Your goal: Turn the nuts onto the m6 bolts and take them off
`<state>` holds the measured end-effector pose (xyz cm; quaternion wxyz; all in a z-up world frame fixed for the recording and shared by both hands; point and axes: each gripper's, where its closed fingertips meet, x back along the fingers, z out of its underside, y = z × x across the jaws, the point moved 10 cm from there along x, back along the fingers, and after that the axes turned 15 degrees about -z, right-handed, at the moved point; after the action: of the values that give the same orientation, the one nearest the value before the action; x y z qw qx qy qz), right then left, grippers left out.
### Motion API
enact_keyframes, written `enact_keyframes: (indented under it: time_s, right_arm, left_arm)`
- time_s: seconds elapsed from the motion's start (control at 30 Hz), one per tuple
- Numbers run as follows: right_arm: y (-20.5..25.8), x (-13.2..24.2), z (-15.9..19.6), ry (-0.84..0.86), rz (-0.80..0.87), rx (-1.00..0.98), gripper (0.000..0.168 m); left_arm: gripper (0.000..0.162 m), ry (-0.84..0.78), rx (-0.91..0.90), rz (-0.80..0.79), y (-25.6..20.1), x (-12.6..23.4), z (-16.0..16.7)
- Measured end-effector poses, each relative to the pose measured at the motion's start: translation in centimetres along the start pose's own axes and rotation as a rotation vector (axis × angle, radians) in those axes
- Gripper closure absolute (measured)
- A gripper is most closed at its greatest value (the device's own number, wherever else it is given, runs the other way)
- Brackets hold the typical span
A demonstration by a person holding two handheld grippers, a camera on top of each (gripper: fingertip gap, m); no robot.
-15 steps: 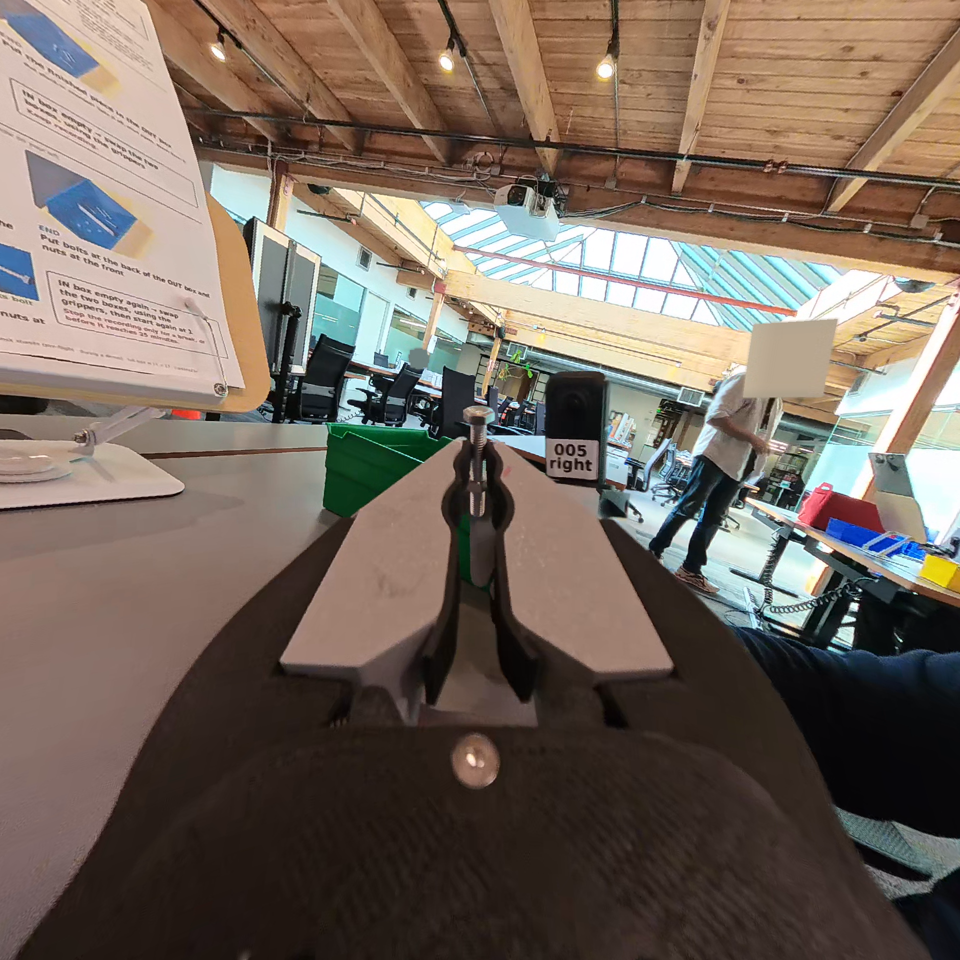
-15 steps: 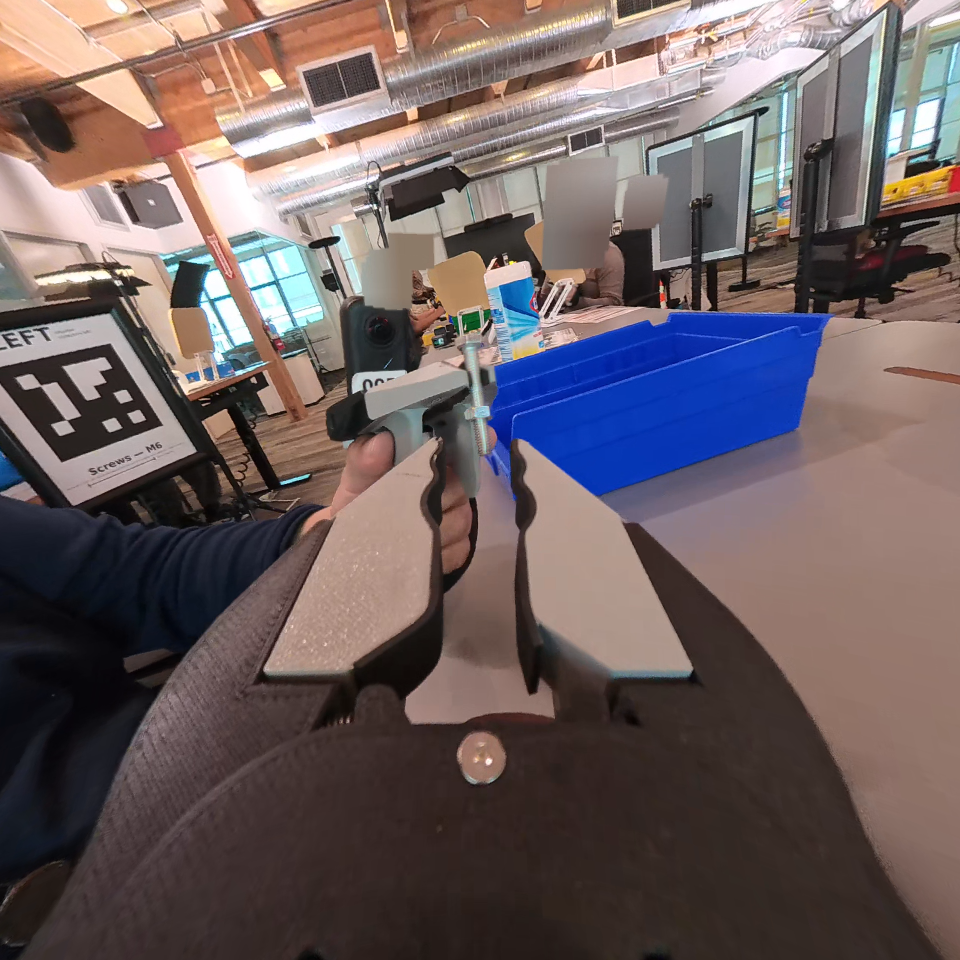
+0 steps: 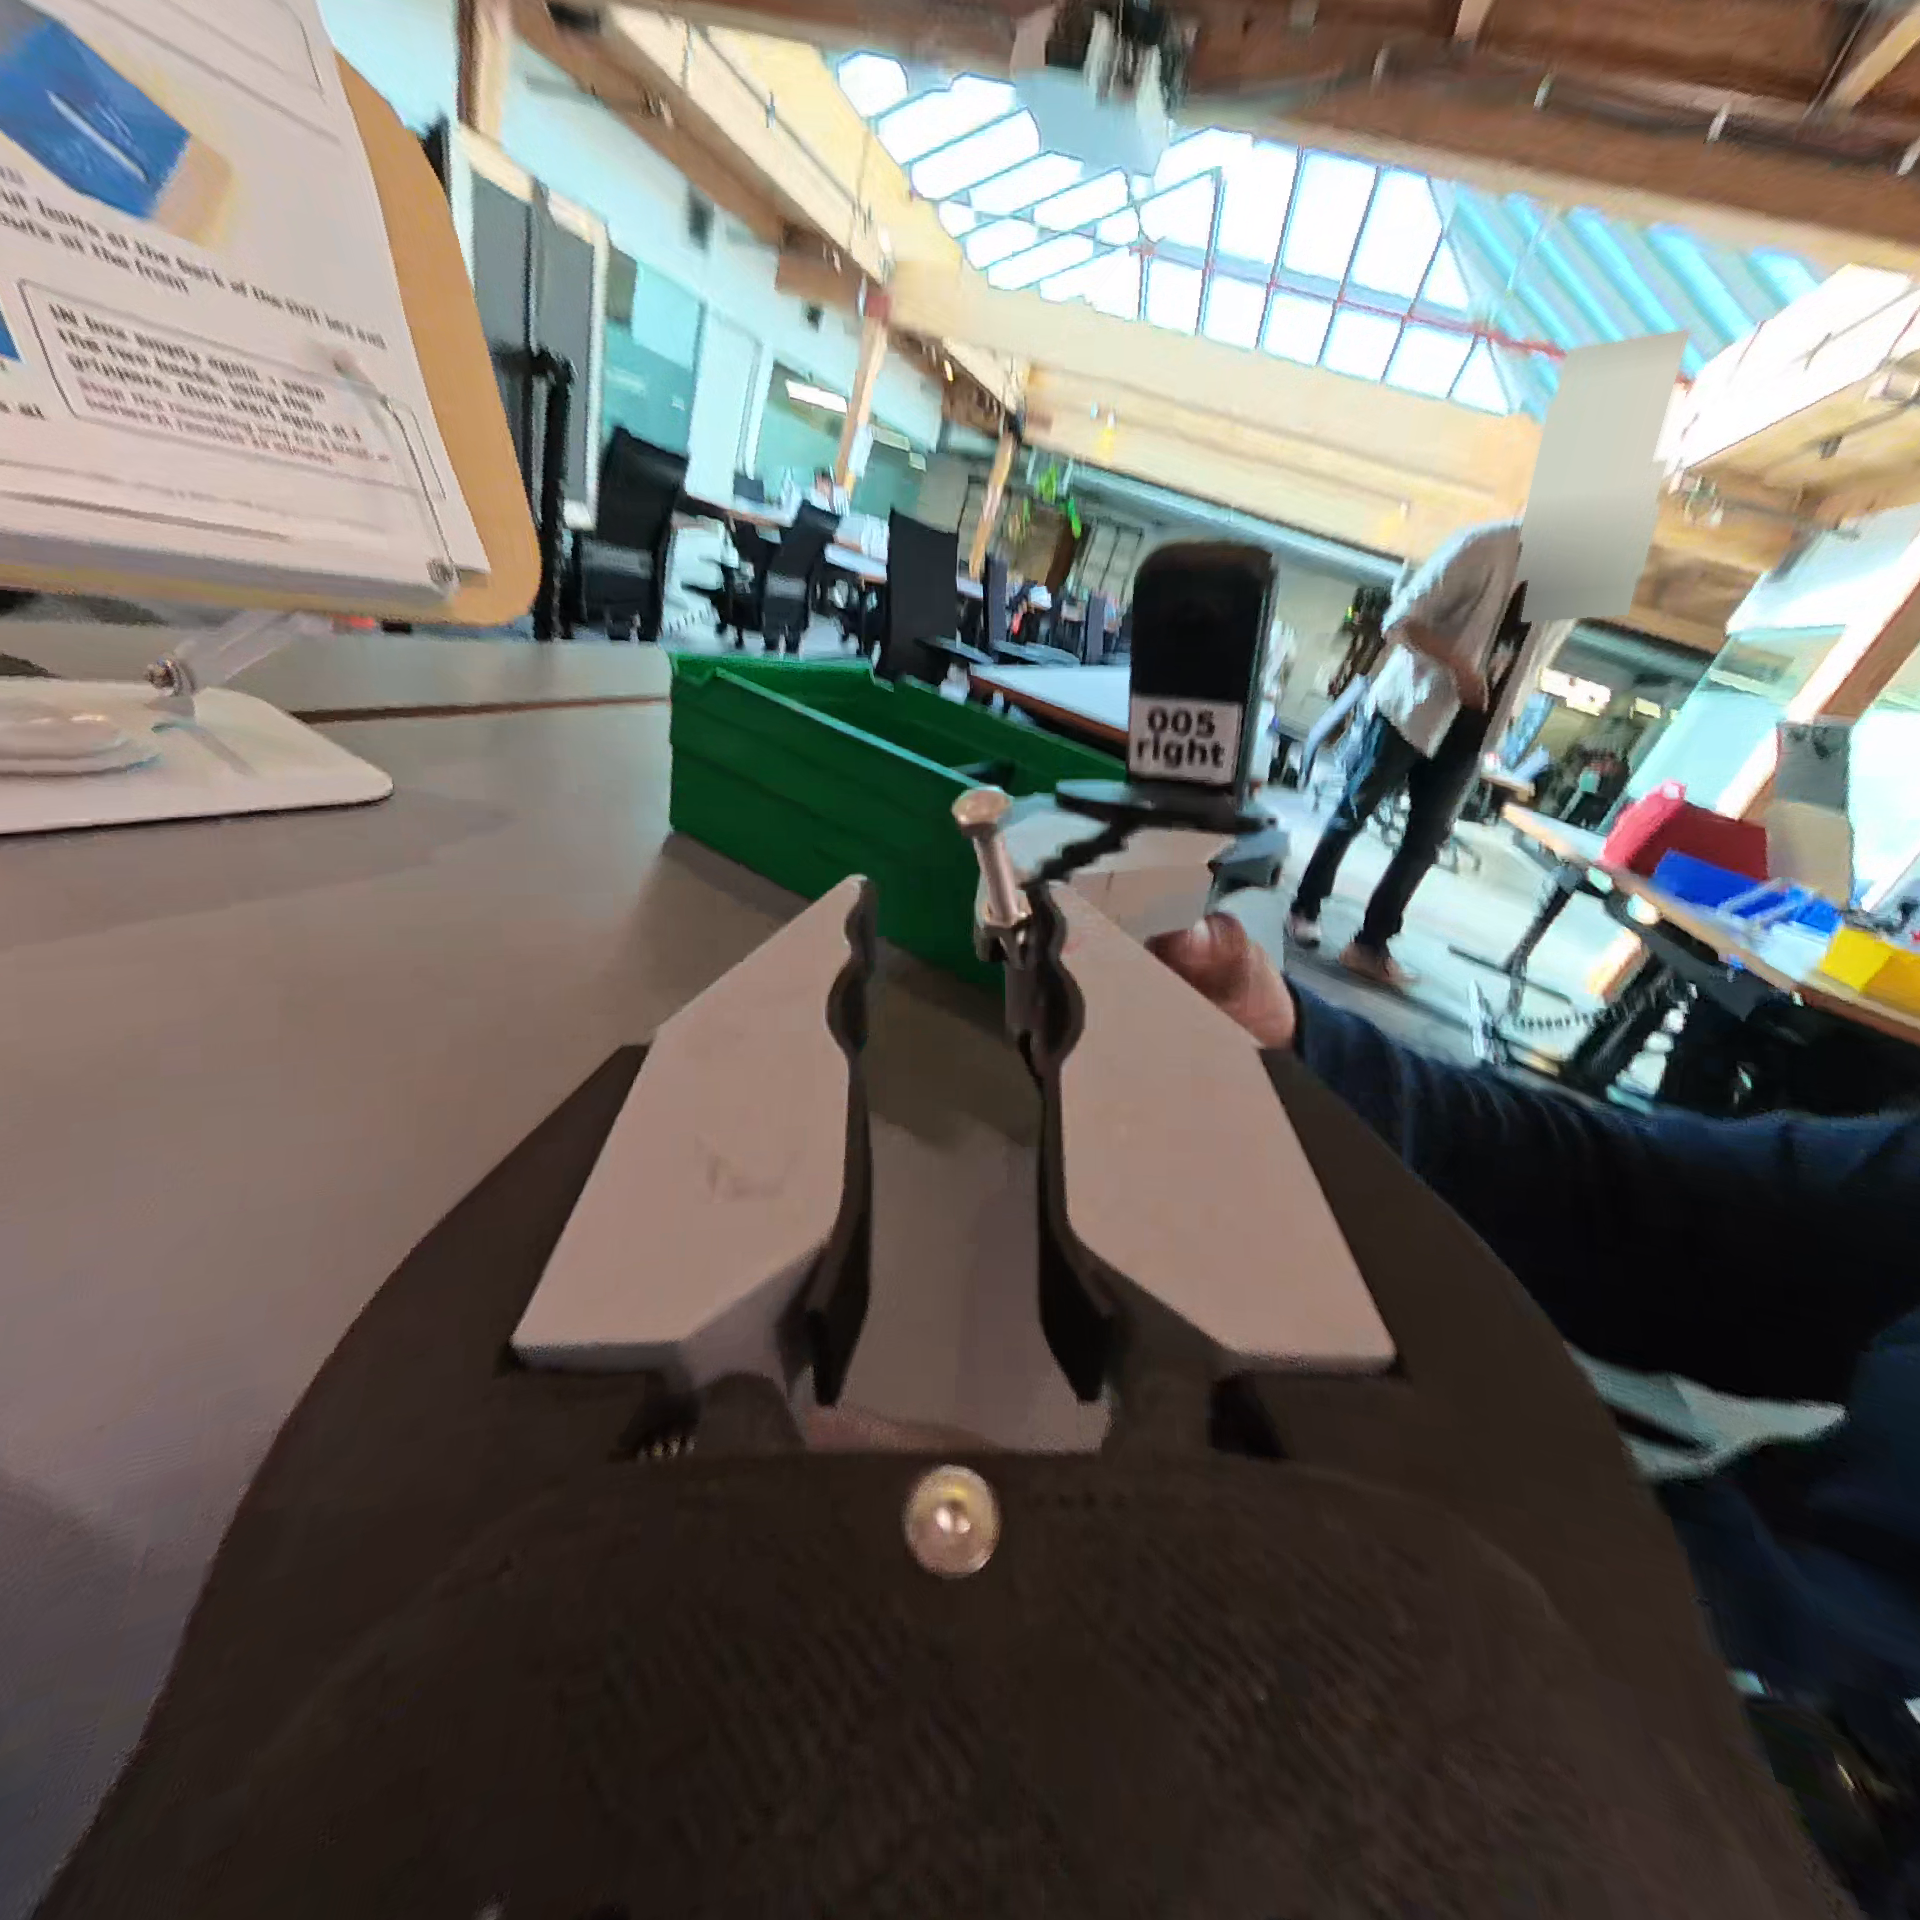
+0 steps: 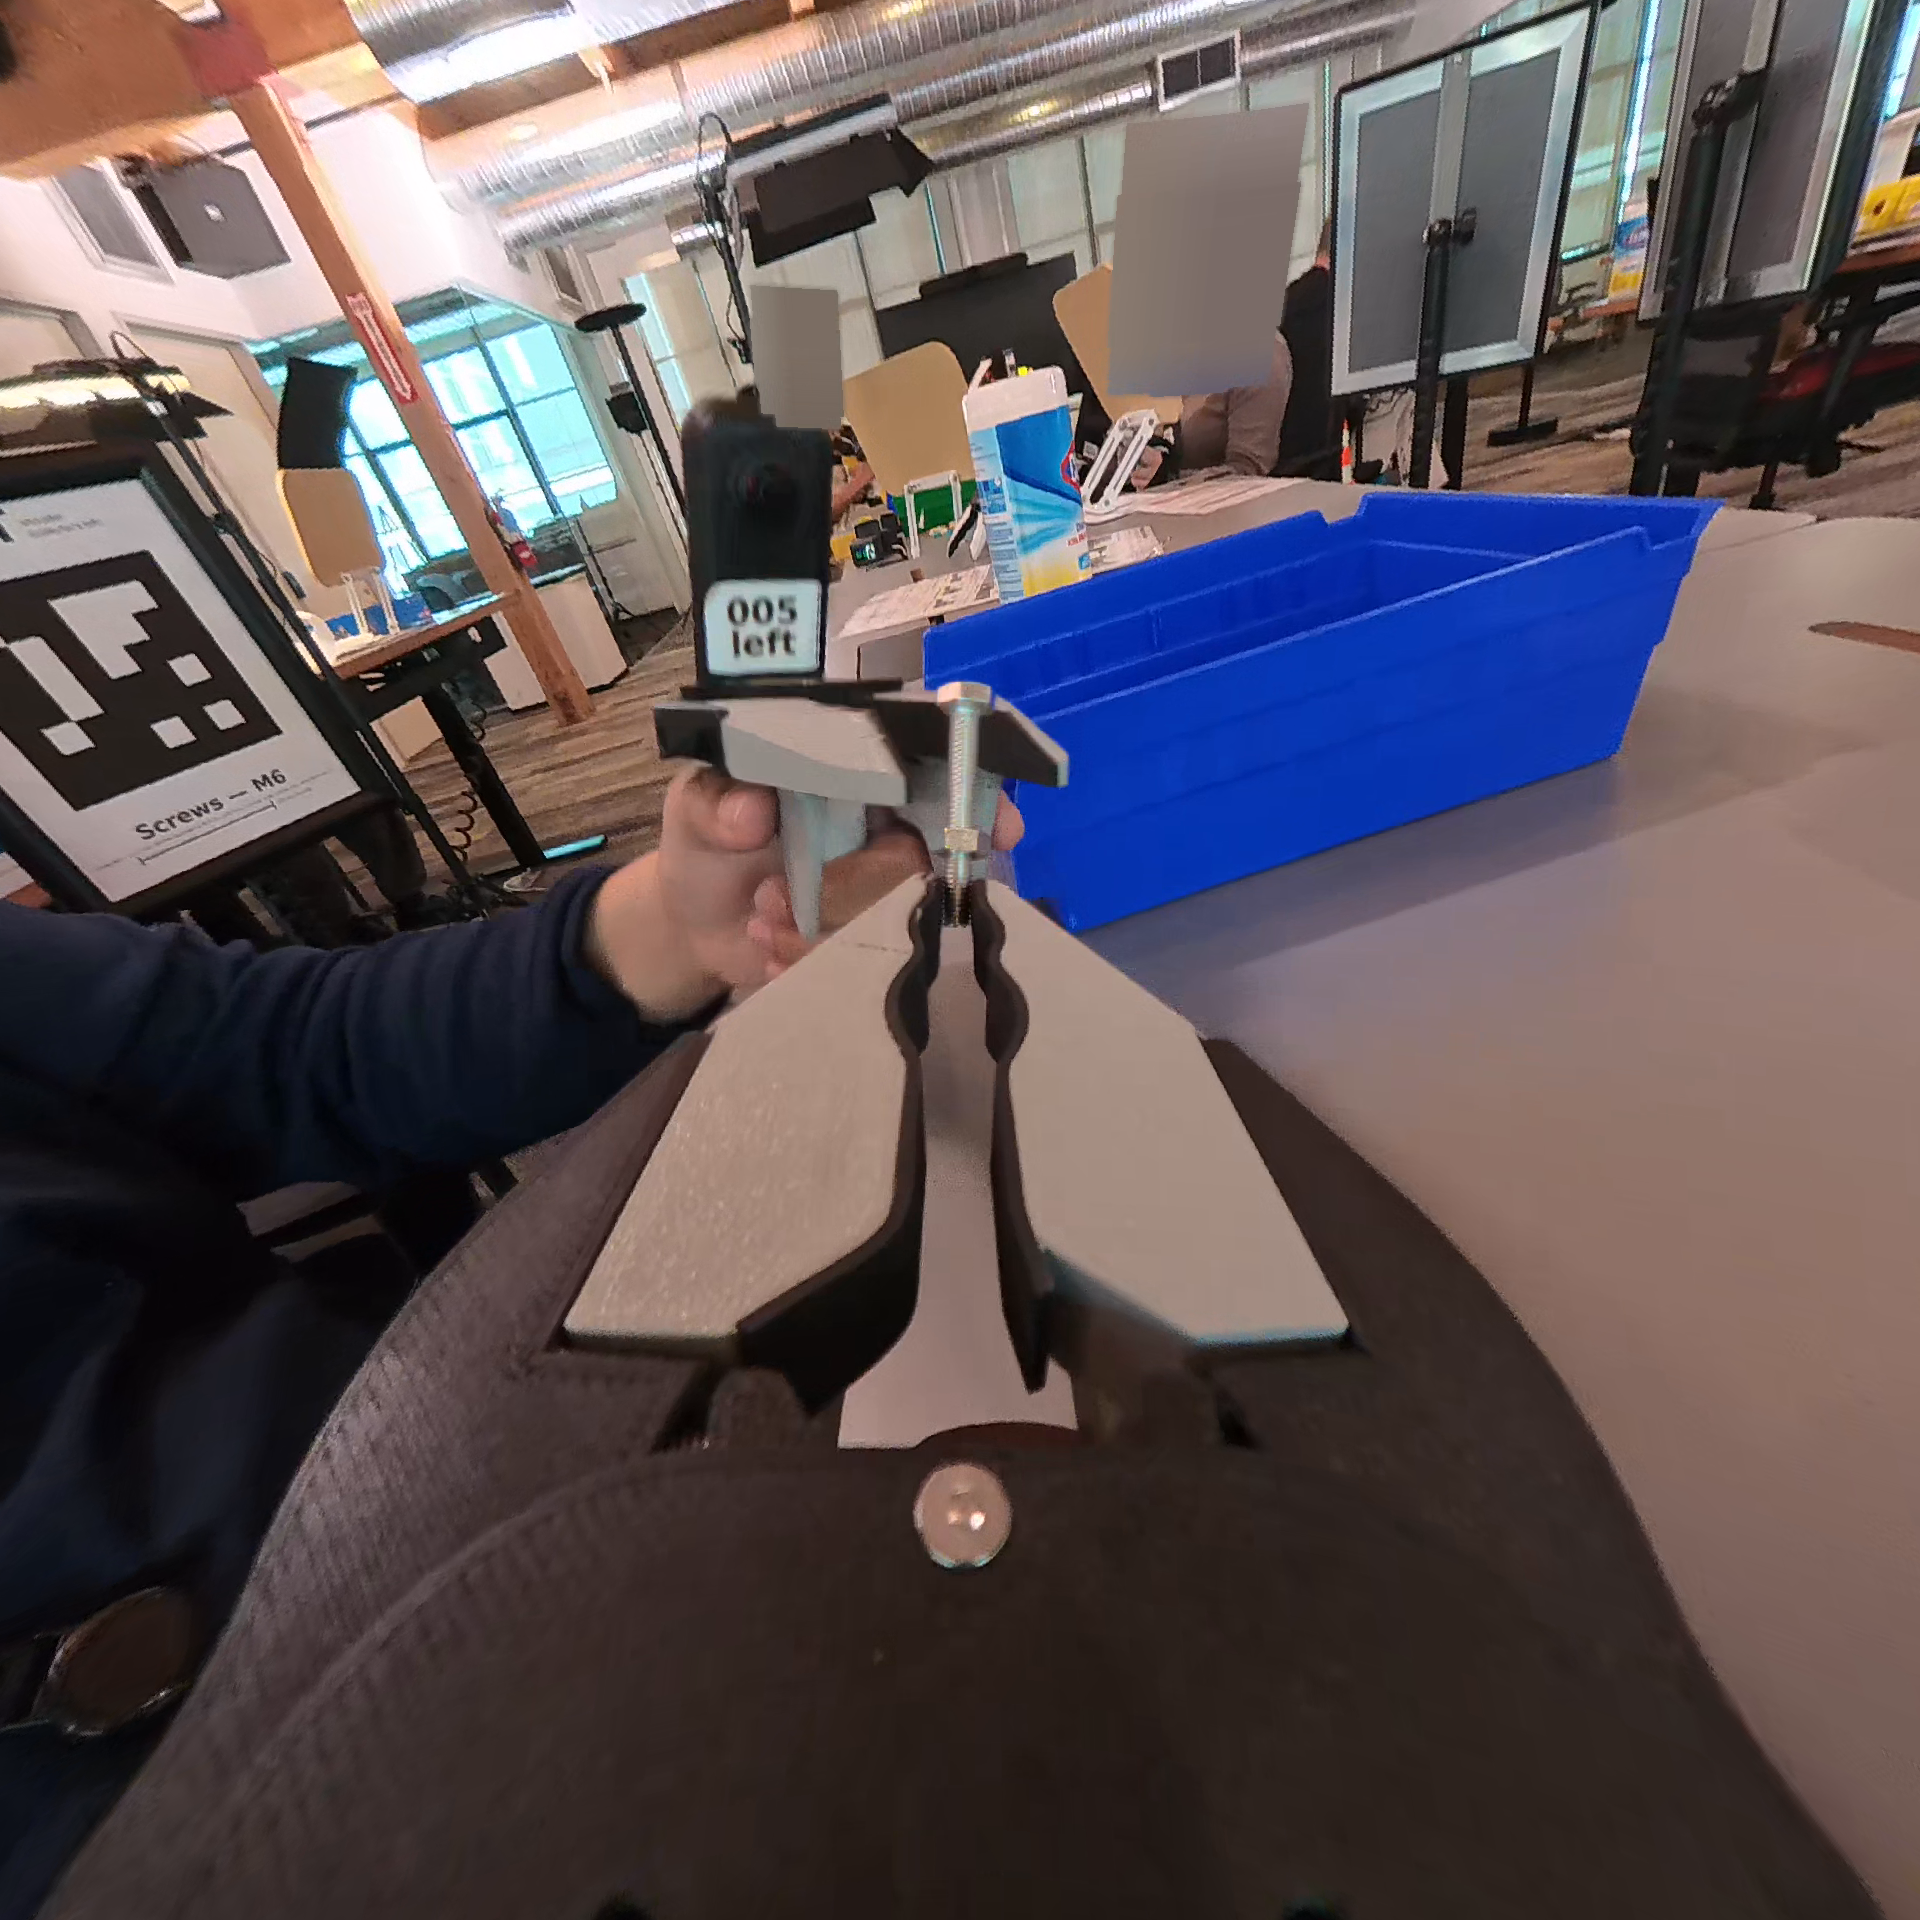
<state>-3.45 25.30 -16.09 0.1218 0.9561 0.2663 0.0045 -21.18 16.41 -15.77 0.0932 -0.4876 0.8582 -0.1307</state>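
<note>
Left wrist view, 1 o'clock: small white sticker (image 3: 1181, 736), black printed characters in two lines, on the black camera (image 3: 1200, 623) above the right gripper (image 3: 1029, 925). 10 o'clock: printed instruction sheet (image 3: 208, 312) on a stand, blurred paragraphs and blue photos.

Right wrist view, 11 o'clock: matching white sticker (image 4: 764, 627) on the camera (image 4: 756, 499) of the left gripper (image 4: 920, 753). 9 o'clock: framed sign (image 4: 135, 665), black-and-white square marker with a caption line beneath. 12 o'clock: wipes canister (image 4: 1023, 499) with a printed brand label.

so the blue plastic bin (image 4: 1351, 707) sits on the grey table (image 4: 1558, 1039), wipes canister (image 4: 1023, 488) behind it. Green plastic bin (image 3: 831, 769) sits right of the white document stand (image 3: 187, 416).
</note>
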Motion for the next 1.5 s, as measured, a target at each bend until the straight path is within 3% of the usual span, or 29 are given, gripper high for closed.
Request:
enact_keyframes:
  time_s: [0.13, 0.27, 0.4, 0.73, 0.93, 1.23, 1.4, 1.5]
  right_arm:
    - [-0.6, 0.1, 0.3, 0.062, 0.027, -0.046, 0.167]
    - [-1.5, 0.2, 1.3, 0.197, 0.081, -0.111, 0.166]
    - [-1.9, 0.1, 1.9, 0.371, 0.156, -0.098, 0.166]
    - [-1.6, -1.6, 0.0, 0.754, 0.162, -0.202, 0.166]
    - [-1.2, -2.2, -0.5, 0.844, 0.154, -0.196, 0.166]
    - [-1.4, -2.4, -1.6, 0.870, 0.229, -0.113, 0.166]
    - [-1.8, -1.3, -2.4, 0.592, 0.226, -0.102, 0.164]
    - [-2.2, -0.4, -2.2, 0.373, 0.193, -0.101, 0.140]
  left_arm:
    - [0.121, 0.179, -0.153, -0.083, 0.6, 1.4, -0.7]
    - [0.121, 0.297, -0.553, -0.257, 0.2, 2.4, -0.8]
    - [0.136, 0.325, -0.829, -0.260, -0.5, 2.7, 0.5]
    - [0.137, 0.284, -1.157, -0.251, -2.3, -1.3, 3.9]
    - [0.157, 0.361, -1.201, -0.226, -2.5, -2.6, 5.8]
    - [0.159, 0.374, -1.005, -0.314, -1.9, -3.8, 6.2]
    - [0.160, 0.292, -0.778, -0.372, -1.5, -3.8, 4.7]
    - [0.159, 0.258, -0.689, -0.356, -1.6, -3.6, 4.2]
